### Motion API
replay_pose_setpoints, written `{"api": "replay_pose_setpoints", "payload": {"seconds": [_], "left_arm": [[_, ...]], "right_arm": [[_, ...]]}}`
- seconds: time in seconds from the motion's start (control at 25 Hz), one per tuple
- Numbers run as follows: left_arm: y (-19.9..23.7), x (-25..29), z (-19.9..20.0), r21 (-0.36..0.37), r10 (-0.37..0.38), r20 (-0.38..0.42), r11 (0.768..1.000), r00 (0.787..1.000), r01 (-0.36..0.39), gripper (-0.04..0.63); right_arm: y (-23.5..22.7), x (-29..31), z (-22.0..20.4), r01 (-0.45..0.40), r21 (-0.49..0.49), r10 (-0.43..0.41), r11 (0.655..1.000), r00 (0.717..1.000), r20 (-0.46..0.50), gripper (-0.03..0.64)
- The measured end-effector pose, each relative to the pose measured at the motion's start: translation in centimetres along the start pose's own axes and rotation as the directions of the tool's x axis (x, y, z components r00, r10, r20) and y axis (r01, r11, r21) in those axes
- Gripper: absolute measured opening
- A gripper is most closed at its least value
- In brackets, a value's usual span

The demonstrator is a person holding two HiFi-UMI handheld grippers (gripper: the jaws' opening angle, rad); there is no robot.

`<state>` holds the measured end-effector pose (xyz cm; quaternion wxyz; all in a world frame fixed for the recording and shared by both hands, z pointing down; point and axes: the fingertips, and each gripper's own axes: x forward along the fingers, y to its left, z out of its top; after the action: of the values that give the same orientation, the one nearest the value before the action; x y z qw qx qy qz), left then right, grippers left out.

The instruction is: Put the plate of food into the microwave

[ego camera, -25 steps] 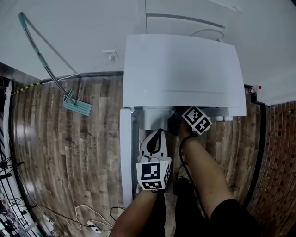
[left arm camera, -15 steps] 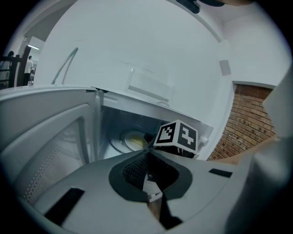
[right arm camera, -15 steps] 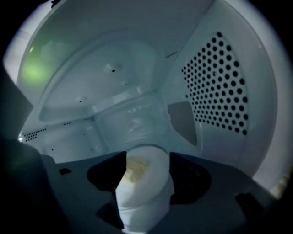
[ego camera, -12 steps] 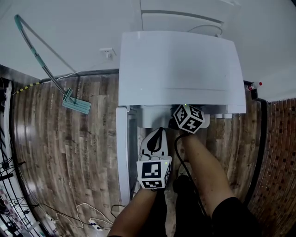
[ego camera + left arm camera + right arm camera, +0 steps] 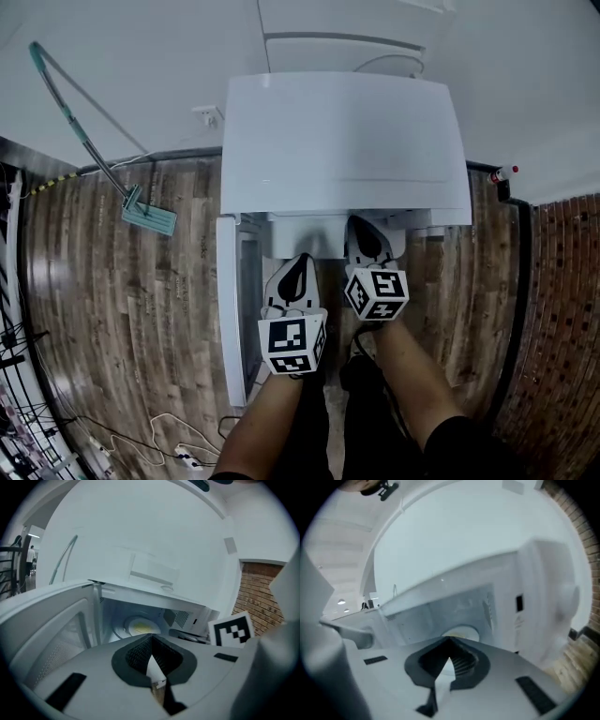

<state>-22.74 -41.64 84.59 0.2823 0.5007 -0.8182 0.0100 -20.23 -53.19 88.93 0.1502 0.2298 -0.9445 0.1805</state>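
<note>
A white microwave [image 5: 347, 141] stands in front of me with its door [image 5: 228, 309] swung open to the left. Inside, on the turntable, sits the plate of yellowish food [image 5: 137, 627], which also shows in the right gripper view as a pale plate [image 5: 461, 633]. My left gripper [image 5: 298, 267] is just outside the opening, its jaws shut with nothing in them. My right gripper [image 5: 364, 234] is beside it at the opening's right half, also shut with nothing in it. Neither touches the plate. In the head view the microwave's top hides the cavity.
The open door [image 5: 51, 634] stands close on my left. The control panel [image 5: 543, 616] is to the right of the cavity. A mop [image 5: 145, 211] leans on the wall at left. Cables [image 5: 178, 441] lie on the wood floor, and a brick wall [image 5: 562, 328] is at right.
My right gripper has drawn back out of the microwave opening toward me and a little left. The left gripper has kept its place in front of the opening.
</note>
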Motion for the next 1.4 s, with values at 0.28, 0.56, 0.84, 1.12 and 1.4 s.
{"api": "replay_pose_setpoints", "payload": {"seconds": [0.28, 0.56, 0.84, 1.12, 1.4], "left_arm": [[-4.6, -3.1, 3.8, 0.03, -0.011, 0.03, 1.0, 0.999, 0.01, -0.002], [-10.7, -8.3, 11.5, 0.035, 0.002, 0.063, 0.999, 0.998, -0.004, -0.002], [-16.3, -14.9, 19.2, 0.011, 0.01, 0.104, 1.0, 0.995, -0.011, -0.002], [-18.1, -20.4, 24.7, 0.04, 0.074, 0.163, 0.996, 0.984, -0.081, -0.002], [-19.8, -24.4, 27.1, 0.064, 0.075, 0.216, 0.994, 0.974, -0.091, -0.002]], "right_arm": [[1.7, -10.0, 7.1, -0.045, -0.069, 0.049, 0.997, 0.997, 0.067, 0.012], [2.6, -18.8, 16.6, -0.07, -0.027, 0.072, 0.997, 0.994, 0.078, 0.012], [5.4, -25.1, 25.7, -0.156, -0.016, 0.156, 0.988, 0.982, 0.102, 0.012], [8.2, -28.8, 32.5, -0.246, -0.02, 0.246, 0.969, 0.958, 0.148, 0.012], [10.7, -31.0, 35.2, -0.312, -0.05, 0.316, 0.949, 0.933, 0.172, 0.012]]}}
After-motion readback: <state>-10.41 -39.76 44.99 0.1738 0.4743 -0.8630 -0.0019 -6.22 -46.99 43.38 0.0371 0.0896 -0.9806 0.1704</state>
